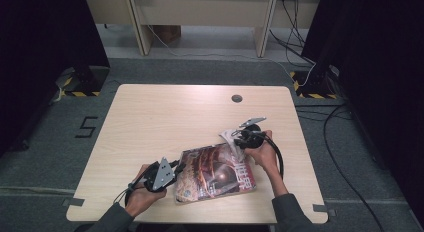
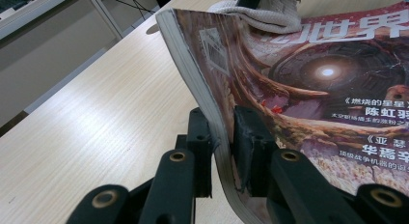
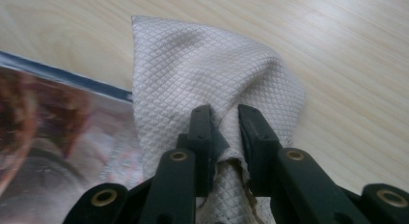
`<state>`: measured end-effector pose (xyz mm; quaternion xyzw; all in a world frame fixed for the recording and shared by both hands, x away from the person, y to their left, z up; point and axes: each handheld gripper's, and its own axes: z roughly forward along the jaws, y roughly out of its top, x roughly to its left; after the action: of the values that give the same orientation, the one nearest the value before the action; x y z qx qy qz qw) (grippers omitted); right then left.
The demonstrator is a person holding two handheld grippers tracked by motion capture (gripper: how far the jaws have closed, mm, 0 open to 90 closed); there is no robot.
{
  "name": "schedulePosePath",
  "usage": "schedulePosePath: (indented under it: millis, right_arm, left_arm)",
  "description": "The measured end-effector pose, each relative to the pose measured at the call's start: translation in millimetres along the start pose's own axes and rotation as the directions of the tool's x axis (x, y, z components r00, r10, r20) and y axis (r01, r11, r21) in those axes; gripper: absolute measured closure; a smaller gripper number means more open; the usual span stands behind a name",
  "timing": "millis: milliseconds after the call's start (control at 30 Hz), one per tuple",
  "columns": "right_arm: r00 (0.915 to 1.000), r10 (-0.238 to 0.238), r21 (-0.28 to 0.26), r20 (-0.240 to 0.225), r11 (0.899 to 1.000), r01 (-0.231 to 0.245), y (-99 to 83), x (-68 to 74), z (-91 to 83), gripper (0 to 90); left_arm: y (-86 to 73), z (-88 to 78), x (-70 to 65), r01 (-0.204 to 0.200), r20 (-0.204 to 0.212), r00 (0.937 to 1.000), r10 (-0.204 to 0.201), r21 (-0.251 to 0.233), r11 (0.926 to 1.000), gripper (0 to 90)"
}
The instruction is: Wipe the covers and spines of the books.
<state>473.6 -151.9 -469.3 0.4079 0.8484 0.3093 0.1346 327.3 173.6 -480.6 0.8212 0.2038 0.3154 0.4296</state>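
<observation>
High view: the magazine (image 1: 216,174) lies at the counter's (image 1: 165,117) near edge, between the left gripper (image 1: 177,167) and right gripper (image 1: 235,138). Left gripper view: fingers (image 2: 248,147) clamp the magazine's (image 2: 308,89) edge. Right gripper view: fingers (image 3: 255,137) pinch the cloth (image 3: 193,79) over the magazine's (image 3: 53,137) corner.

my tongs: both all black | left gripper (image 1: 176,168) has a grey three-cornered plate on top, holes dotted across it | right gripper (image 1: 235,138) has the same plate plus a fat black cable looping off it | jaws are chunky black bars with brass-ringed pivot holes | my sleeves (image 1: 289,212) are dark grey
</observation>
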Motion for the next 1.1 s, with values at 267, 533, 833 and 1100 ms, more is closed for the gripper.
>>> schedulePosePath:
  millis: [267, 533, 833, 1100]
  right_arm:
    - [0.9976, 0.044, 0.006, 0.053, 0.999, -0.044, -9.8, -16.0, 5.8, 76.1]
    - [0.9983, 0.016, 0.009, 0.057, 1.0, -0.016, -8.8, -13.1, 4.4, 77.0]
    - [0.9977, -0.068, -0.024, -0.006, 0.997, 0.068, 7.2, 15.3, -4.2, 77.1]
    - [0.998, 0.022, 0.023, 0.059, 0.999, -0.023, -9.6, -19.2, 9.0, 77.0]
  left_arm:
    - [1.4, -0.6, -0.5, -0.014, -0.004, 0.9999, 0.014, -0.006, 0.9999, 77.6]
    - [1.3, -0.1, -0.3, -0.008, -0.006, 1.0, 0.008, -0.006, 1.0, 77.6]
    - [2.1, 0.1, -0.5, -0.014, -0.01, 0.9999, 0.014, -0.009, 0.9999, 77.6]
    - [2.3, 0.3, -0.1, -0.017, -0.006, 0.9998, 0.017, -0.009, 0.9998, 77.6]
